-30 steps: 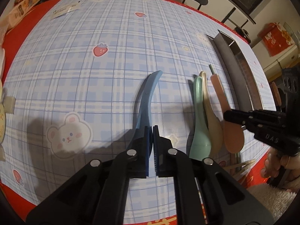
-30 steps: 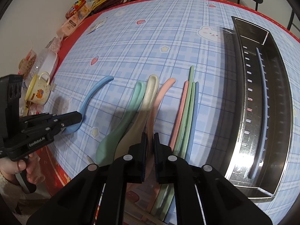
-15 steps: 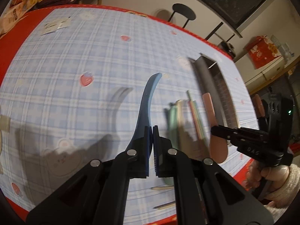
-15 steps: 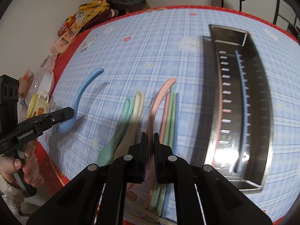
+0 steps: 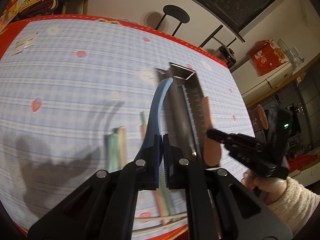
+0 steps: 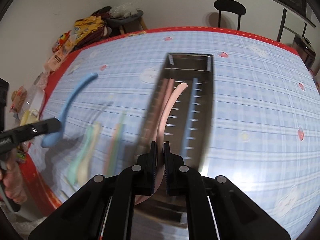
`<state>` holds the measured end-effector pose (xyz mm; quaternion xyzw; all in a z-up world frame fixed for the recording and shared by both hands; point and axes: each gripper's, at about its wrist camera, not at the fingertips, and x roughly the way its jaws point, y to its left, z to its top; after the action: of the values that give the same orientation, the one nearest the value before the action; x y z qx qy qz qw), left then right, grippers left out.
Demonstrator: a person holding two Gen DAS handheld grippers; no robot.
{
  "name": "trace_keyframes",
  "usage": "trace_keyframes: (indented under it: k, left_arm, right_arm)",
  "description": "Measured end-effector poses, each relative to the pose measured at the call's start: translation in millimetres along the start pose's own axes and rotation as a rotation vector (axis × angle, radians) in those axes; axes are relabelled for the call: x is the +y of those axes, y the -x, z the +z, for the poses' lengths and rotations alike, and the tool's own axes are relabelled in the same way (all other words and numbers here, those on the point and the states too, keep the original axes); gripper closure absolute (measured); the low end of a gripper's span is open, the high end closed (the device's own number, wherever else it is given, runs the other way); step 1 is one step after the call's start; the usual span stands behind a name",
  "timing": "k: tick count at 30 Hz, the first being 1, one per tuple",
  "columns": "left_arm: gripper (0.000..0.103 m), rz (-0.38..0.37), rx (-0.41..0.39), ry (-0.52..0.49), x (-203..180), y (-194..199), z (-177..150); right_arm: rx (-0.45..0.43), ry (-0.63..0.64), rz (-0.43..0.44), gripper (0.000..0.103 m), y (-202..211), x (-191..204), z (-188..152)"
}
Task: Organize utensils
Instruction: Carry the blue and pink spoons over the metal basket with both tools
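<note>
My left gripper (image 5: 161, 138) is shut on a blue spoon (image 5: 158, 104) and holds it in the air, handle pointing away toward the steel tray (image 5: 186, 74). My right gripper (image 6: 159, 145) is shut on a pink spoon (image 6: 170, 106), which hangs over the steel tray (image 6: 188, 58). The right wrist view also shows the left gripper (image 6: 57, 124) with the blue spoon (image 6: 68, 108) at the left. In the left wrist view the right gripper (image 5: 210, 133) carries the pink spoon (image 5: 208, 116) beside the tray.
A green and a cream spoon (image 6: 86, 154) and coloured chopsticks (image 6: 116, 138) lie on the checked tablecloth left of the tray. Blue and pink sticks (image 6: 190, 116) lie inside the tray. Snack packs (image 6: 66, 44) and a cup (image 6: 30, 116) sit at the left edge.
Both grippers have lifted their spoons off the cloth and carried them rightward toward the tray. The pink spoon now hangs over the tray; the blue spoon is near its left wall.
</note>
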<state>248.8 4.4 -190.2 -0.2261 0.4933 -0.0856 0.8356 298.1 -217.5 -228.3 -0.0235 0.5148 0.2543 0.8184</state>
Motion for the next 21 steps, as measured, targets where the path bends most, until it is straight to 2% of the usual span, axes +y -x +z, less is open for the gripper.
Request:
trace_keyframes:
  k: [4, 8, 16, 18, 21]
  left_arm:
    - [0.095, 0.01, 0.002, 0.034, -18.6, -17.2, 2.5]
    - [0.095, 0.015, 0.02, 0.094, -31.0, -34.9, -1.0]
    - [0.095, 0.043, 0.041, 0.134, -49.8, -52.2, -8.5]
    - [0.095, 0.05, 0.045, 0.134, -56.2, -55.2, -9.3]
    - [0.095, 0.059, 0.062, 0.137, -65.2, -61.3, -10.8]
  right_arm:
    - [0.033, 0.003, 0.027, 0.095, -11.8, -18.1, -7.0]
    - [0.054, 0.02, 0.051, 0.095, -20.2, -18.9, -15.0]
    - [0.057, 0.045, 0.057, 0.092, -23.1, -18.4, -16.5]
    - [0.019, 0.05, 0.068, 0.078, -12.0, -19.6, -15.4]
    - [-0.053, 0.022, 0.082, 0.064, 12.0, -29.9, -15.3]
